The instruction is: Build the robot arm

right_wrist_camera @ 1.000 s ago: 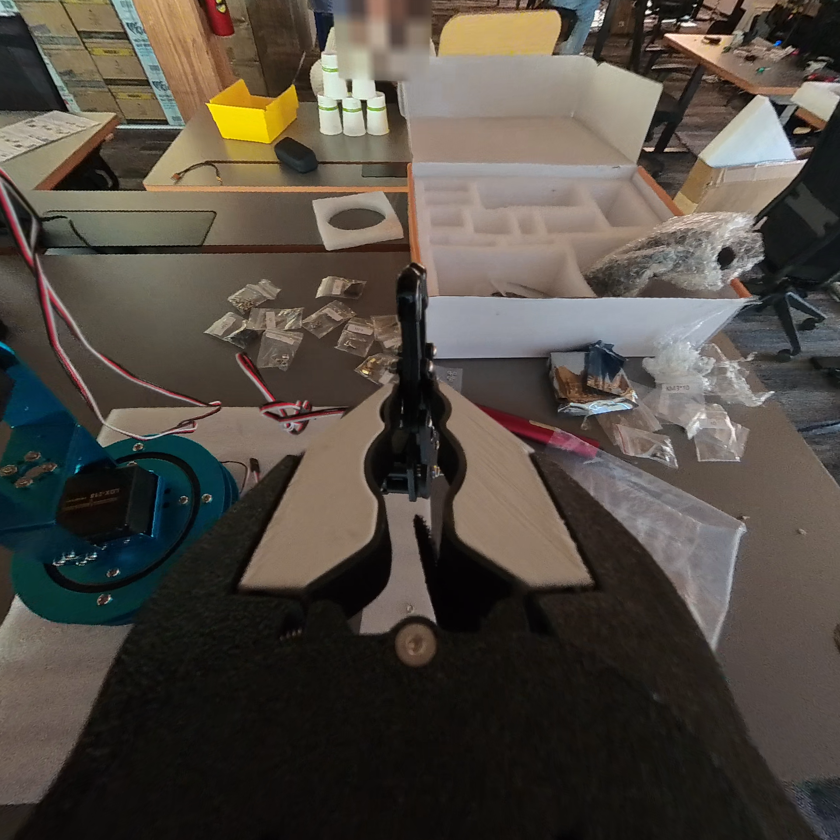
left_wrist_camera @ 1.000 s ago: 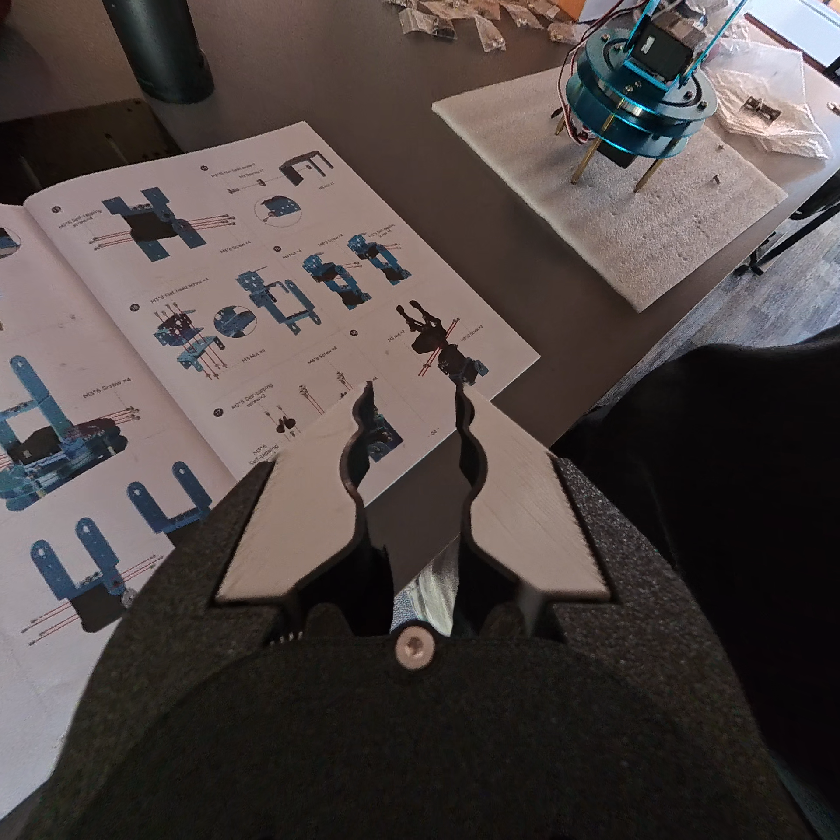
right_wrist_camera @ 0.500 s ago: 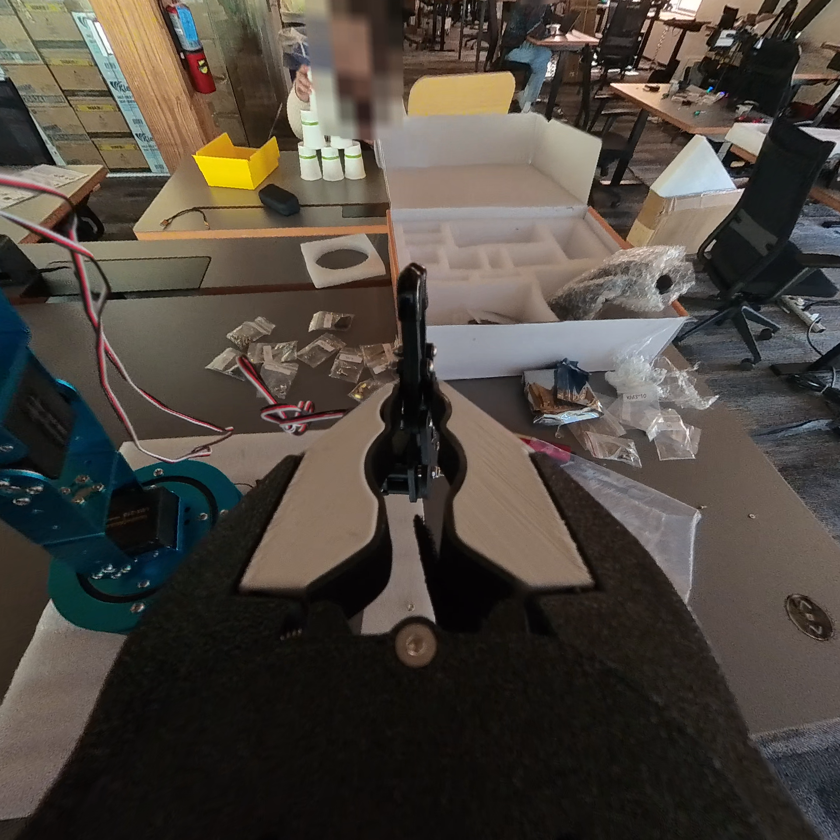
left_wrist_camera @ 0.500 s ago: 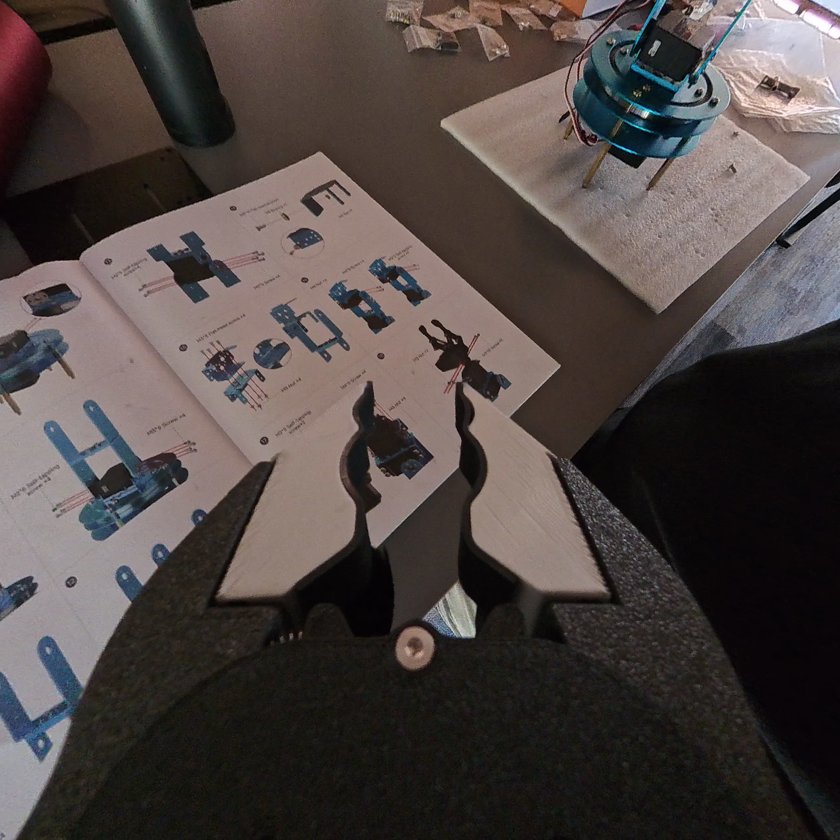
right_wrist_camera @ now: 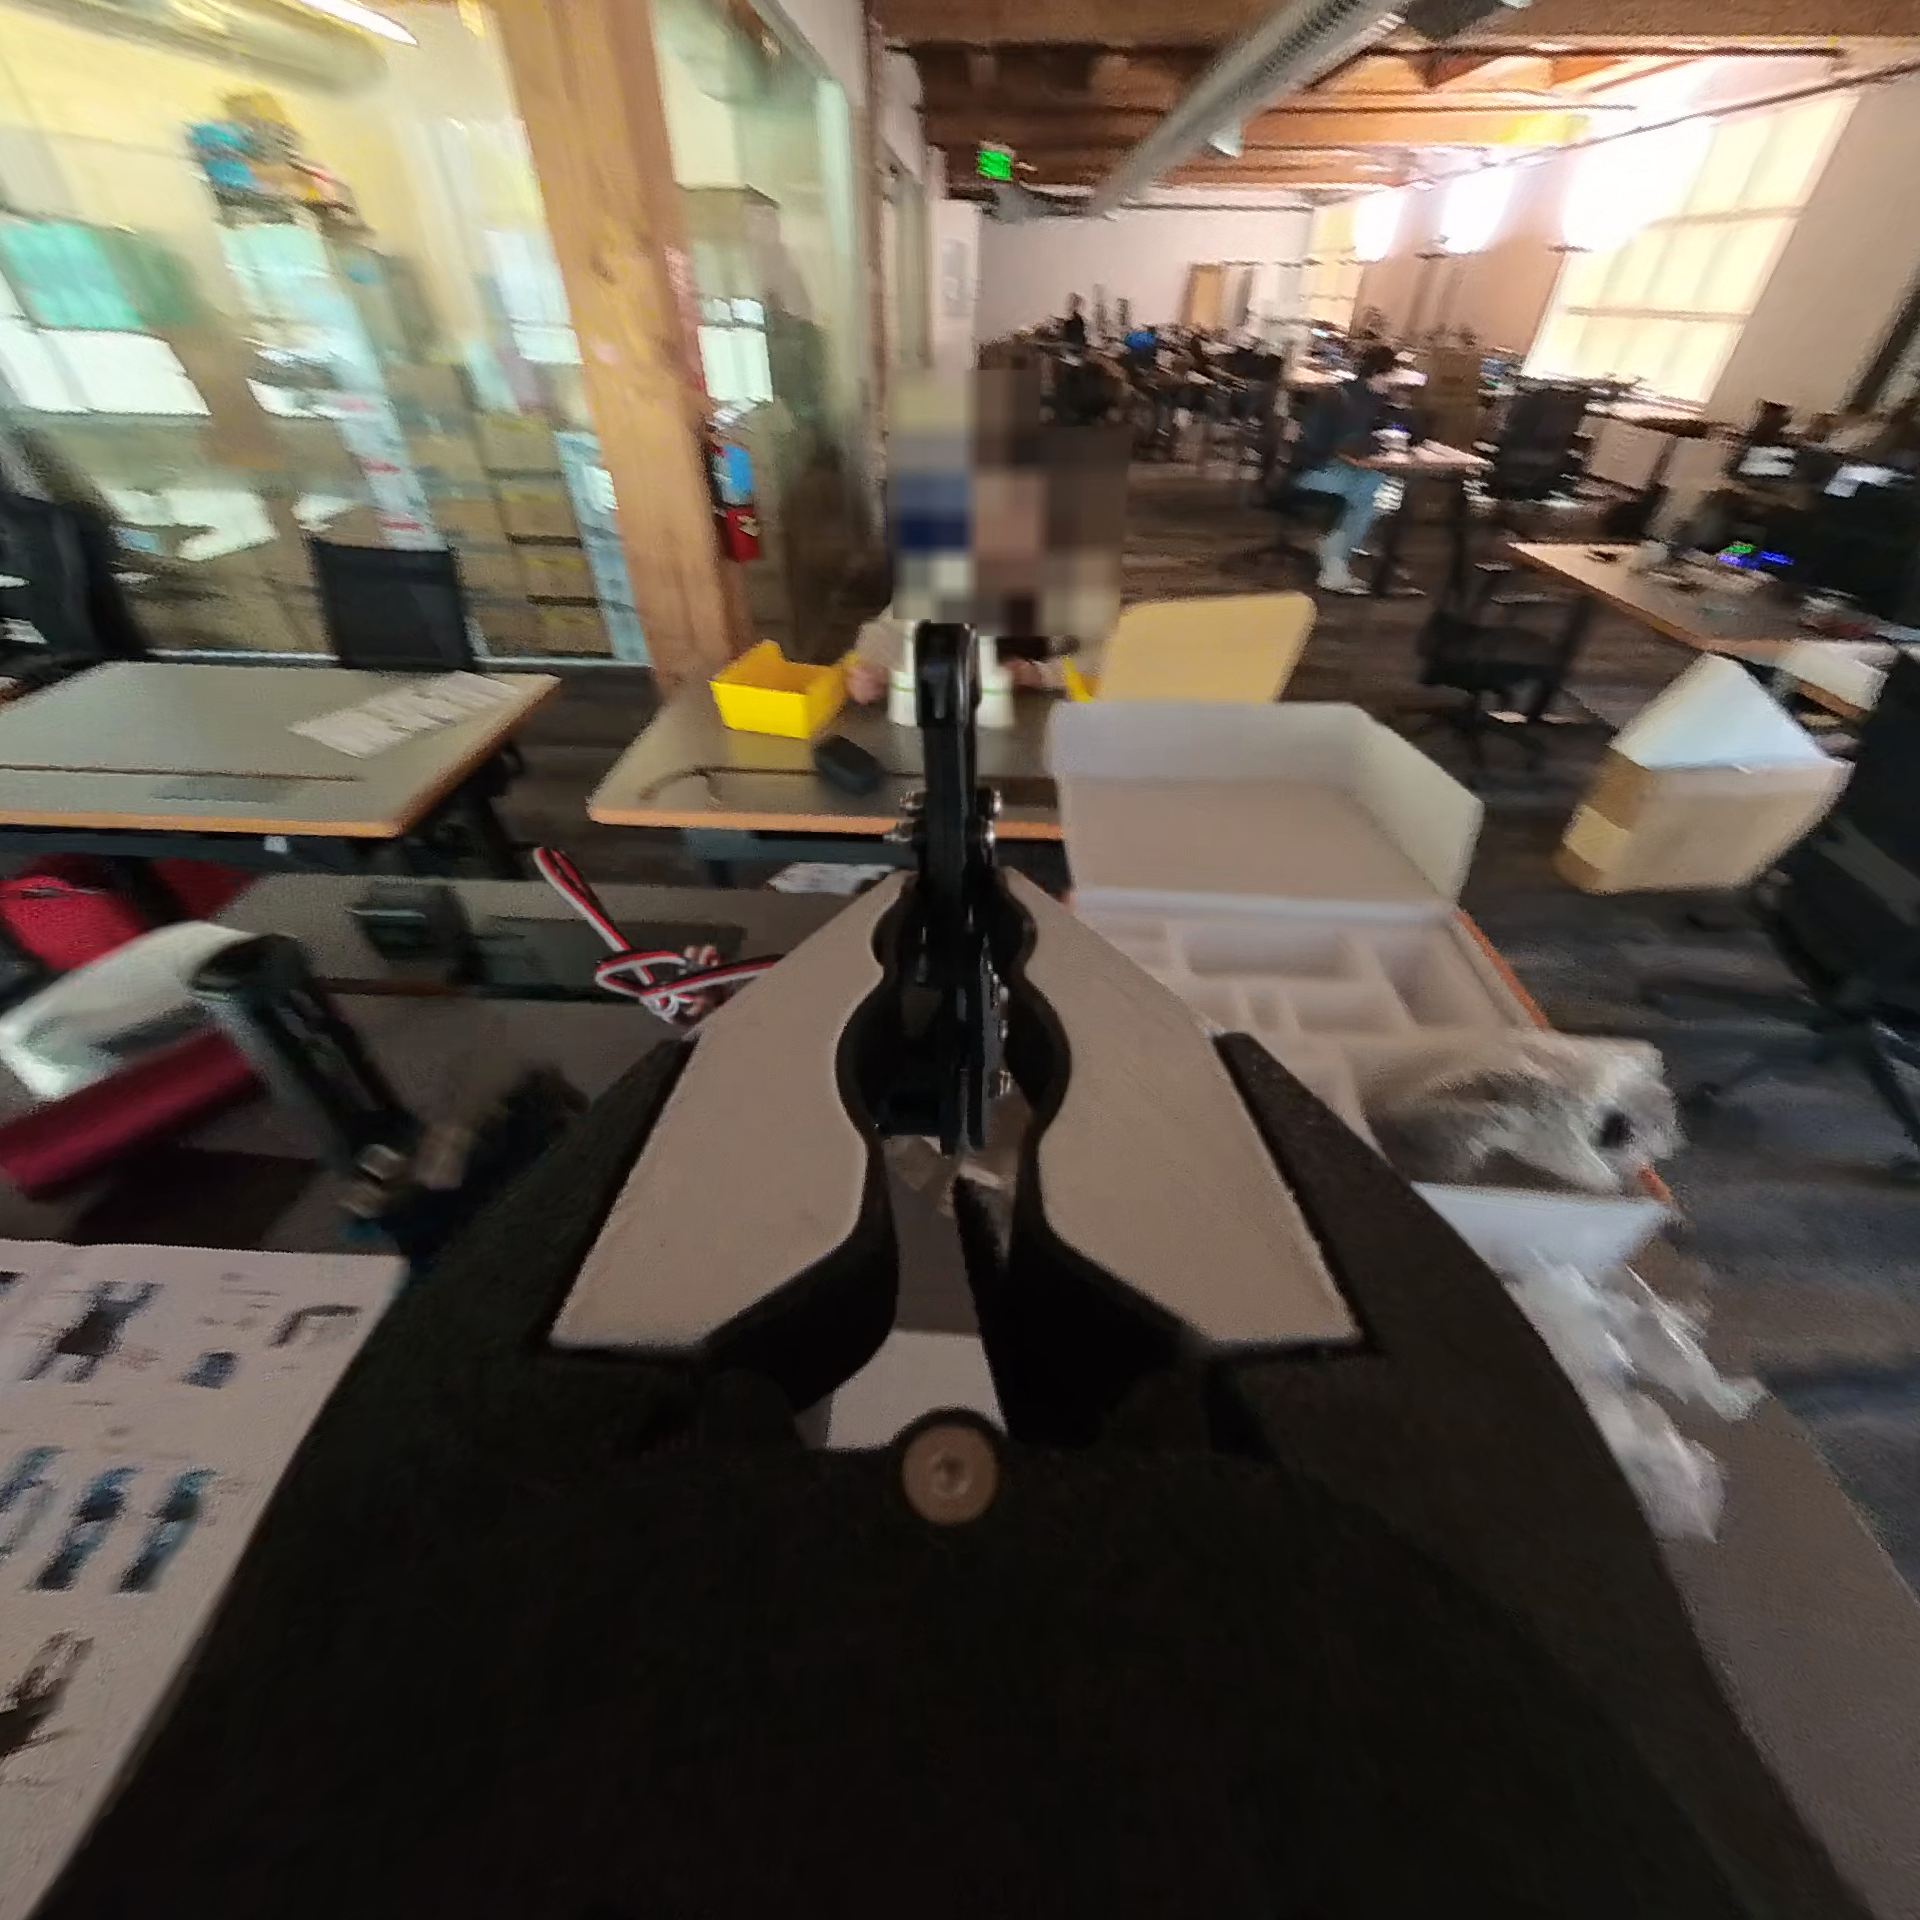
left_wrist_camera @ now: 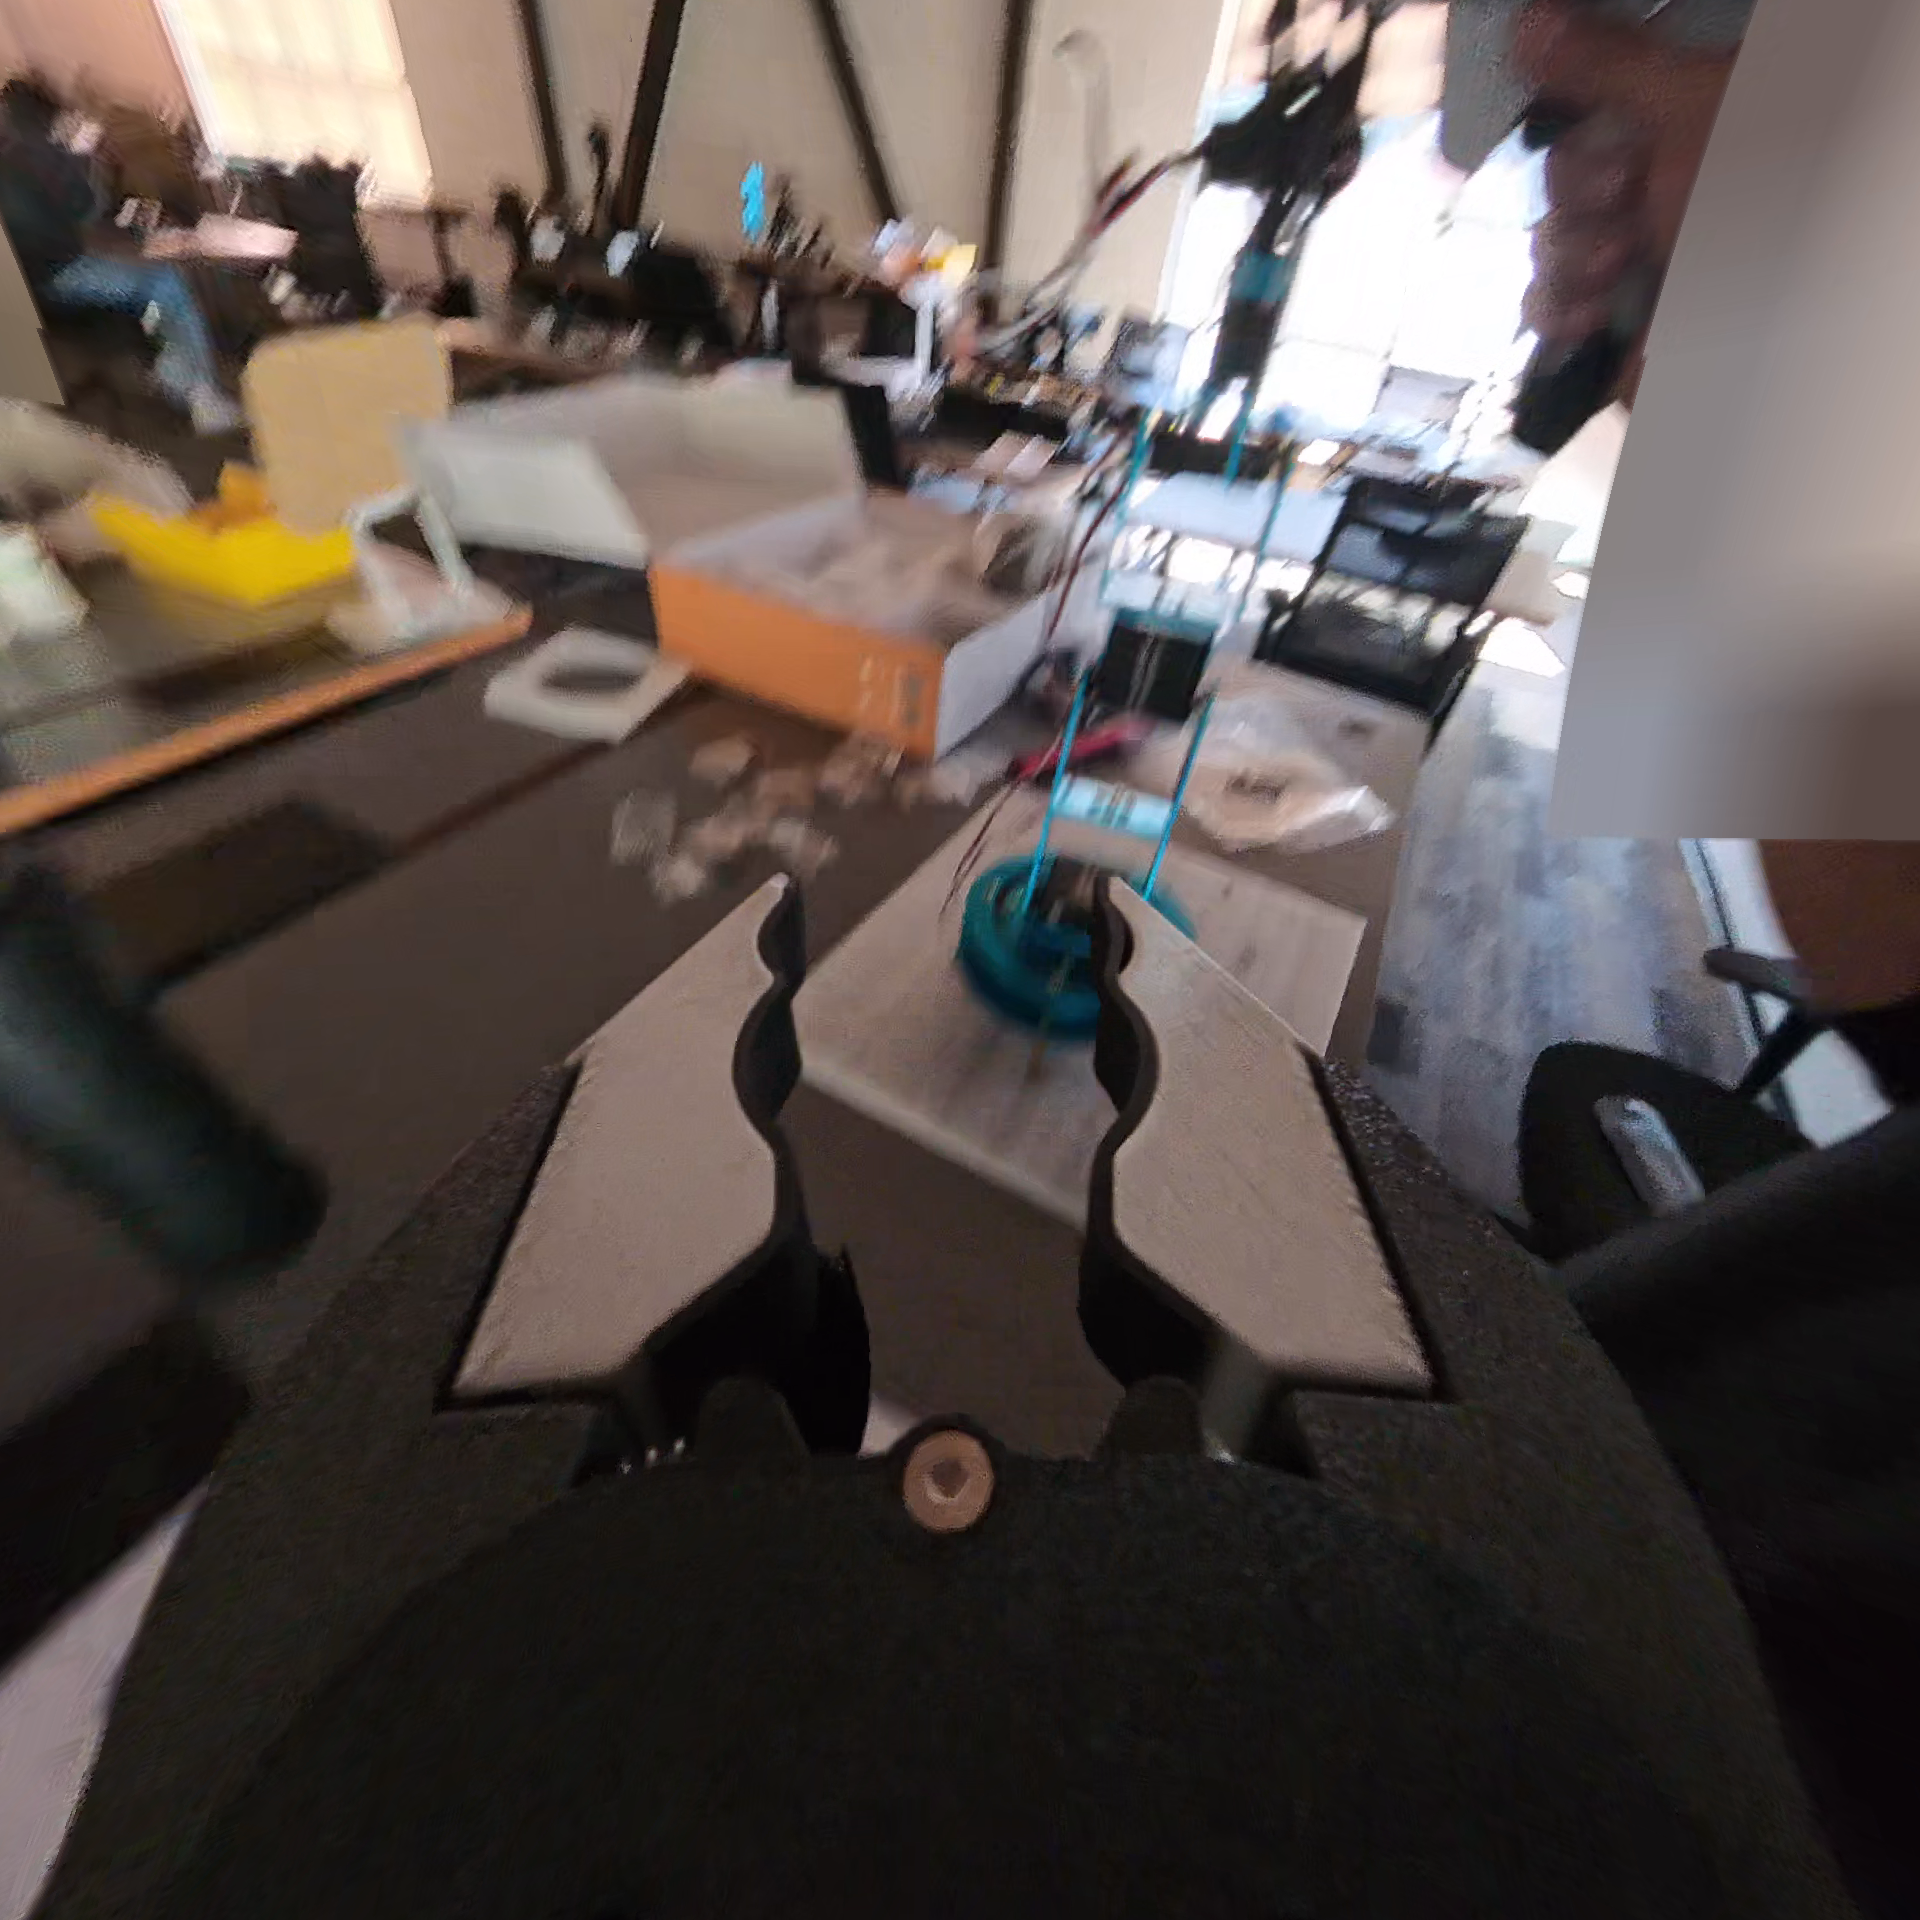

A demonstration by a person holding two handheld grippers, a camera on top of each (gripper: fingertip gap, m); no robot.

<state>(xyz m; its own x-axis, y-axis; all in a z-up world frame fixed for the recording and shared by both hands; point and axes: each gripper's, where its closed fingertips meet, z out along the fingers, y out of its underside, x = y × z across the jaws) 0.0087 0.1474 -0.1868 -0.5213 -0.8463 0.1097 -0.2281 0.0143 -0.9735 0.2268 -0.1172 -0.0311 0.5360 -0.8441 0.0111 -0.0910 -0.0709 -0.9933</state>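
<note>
My left gripper (left_wrist_camera: 948, 888) is open and empty above the dark table. It points at a blue robot-arm assembly (left_wrist_camera: 1039, 956) with a round base that stands on a white foam pad (left_wrist_camera: 935, 1049). This view is blurred. My right gripper (right_wrist_camera: 953, 894) is shut on a slim black metal part (right_wrist_camera: 951, 790) with small screws. The part stands upright and sticks out past the fingertips (right_wrist_camera: 831, 966). Red, white and black wires (right_wrist_camera: 644, 966) lie just left of the right gripper.
An open white box with a foam insert (right_wrist_camera: 1299, 966) sits ahead on the right; its orange side shows in the left wrist view (left_wrist_camera: 790, 644). Small clear bags (left_wrist_camera: 727, 810) lie on the table. An instruction booklet (right_wrist_camera: 156, 1403) lies at the lower left. A bubble-wrapped bundle (right_wrist_camera: 1517, 1122) sits at the right. From my left tips it is roughly 25 cm to the blue robot-arm assembly (left_wrist_camera: 1039, 956); from my right, 35 cm.
My left gripper swung up from the booklet to face the blue assembly, and its jaws opened wider. My right gripper tilted upward and kept its hold on the black part.
</note>
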